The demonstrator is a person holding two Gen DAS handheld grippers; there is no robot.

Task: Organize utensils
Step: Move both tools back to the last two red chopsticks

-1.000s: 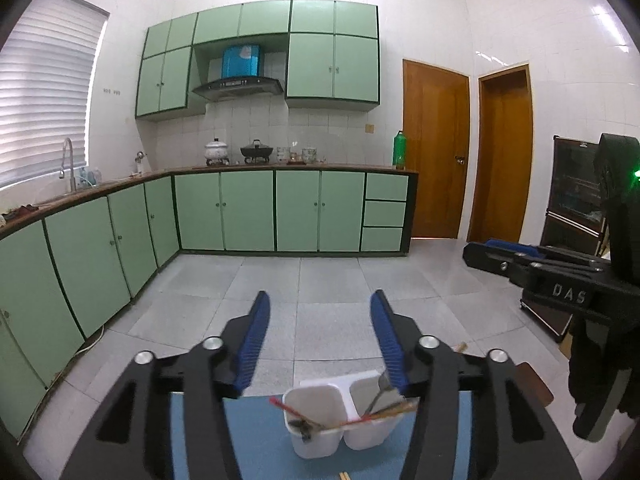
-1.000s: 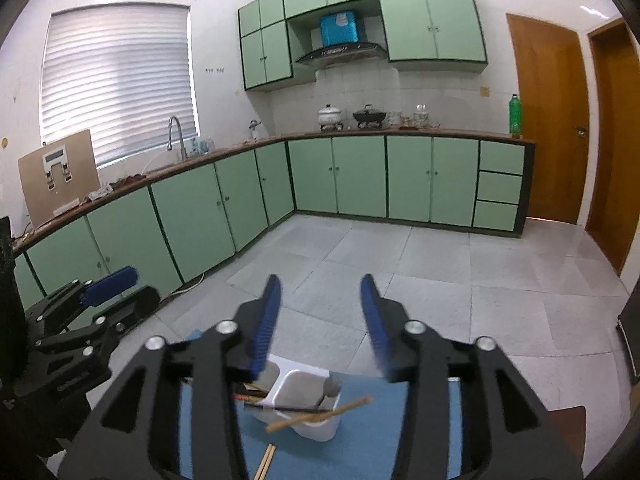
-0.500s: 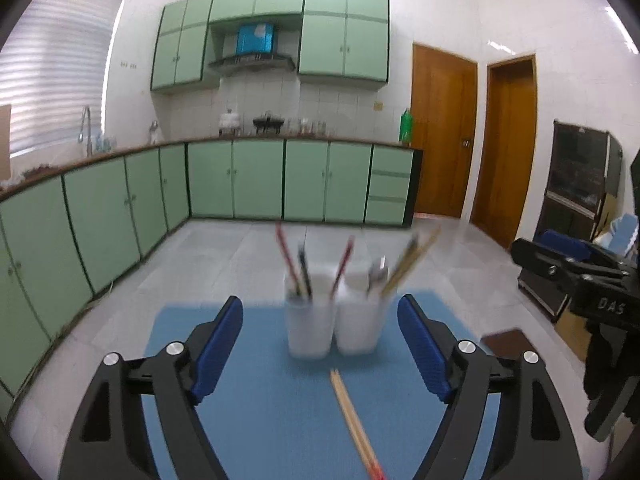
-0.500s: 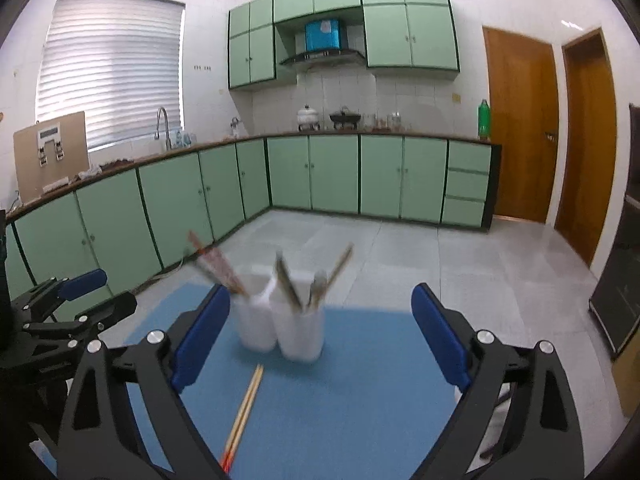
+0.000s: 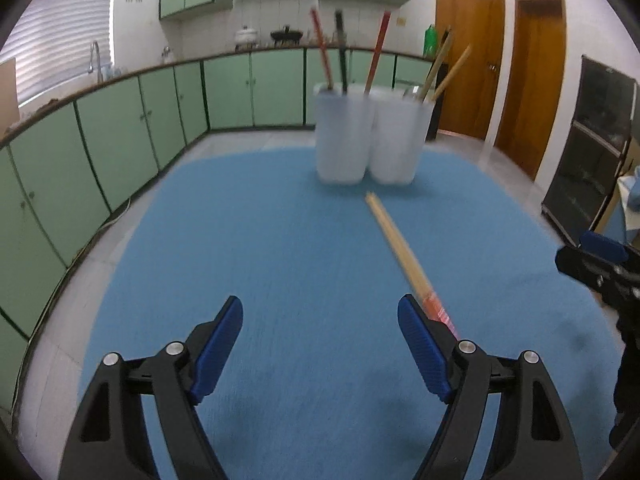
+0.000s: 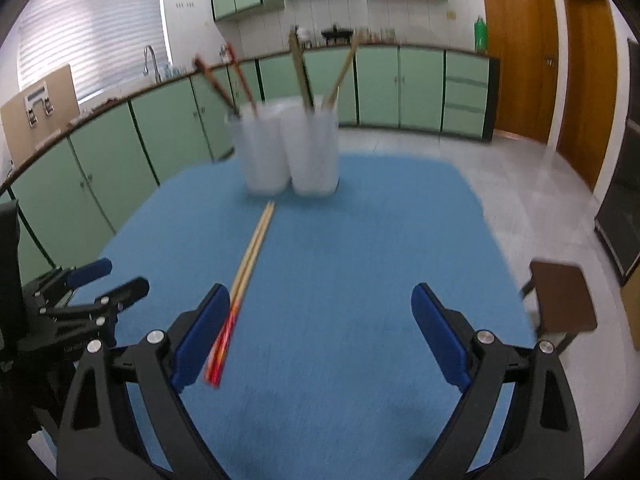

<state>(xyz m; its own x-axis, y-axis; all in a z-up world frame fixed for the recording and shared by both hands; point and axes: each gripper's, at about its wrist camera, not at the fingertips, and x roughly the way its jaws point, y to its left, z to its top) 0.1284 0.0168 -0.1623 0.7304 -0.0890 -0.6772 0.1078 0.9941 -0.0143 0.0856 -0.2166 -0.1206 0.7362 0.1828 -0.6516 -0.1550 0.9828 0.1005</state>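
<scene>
Two white cups [image 5: 372, 136] stand side by side at the far end of a blue mat [image 5: 280, 260], holding red, black and wooden chopsticks. They also show in the right wrist view [image 6: 290, 148]. A wooden chopstick pair with red ends [image 5: 404, 256] lies on the mat in front of the cups, also in the right wrist view [image 6: 244, 276]. My left gripper [image 5: 320, 344] is open and empty low over the mat, the pair's red end by its right finger. My right gripper [image 6: 320, 336] is open and empty, the pair's red end by its left finger.
Green kitchen cabinets [image 5: 120, 128] line the left and back walls. Two wooden doors [image 5: 500, 64] stand at the right. A small brown stool [image 6: 560, 300] sits beside the mat's right edge. A dark cabinet [image 5: 596, 152] stands at the far right.
Both grippers have dropped from high above the floor down close to the mat and opened wider. The cups and the loose chopstick pair now look much nearer.
</scene>
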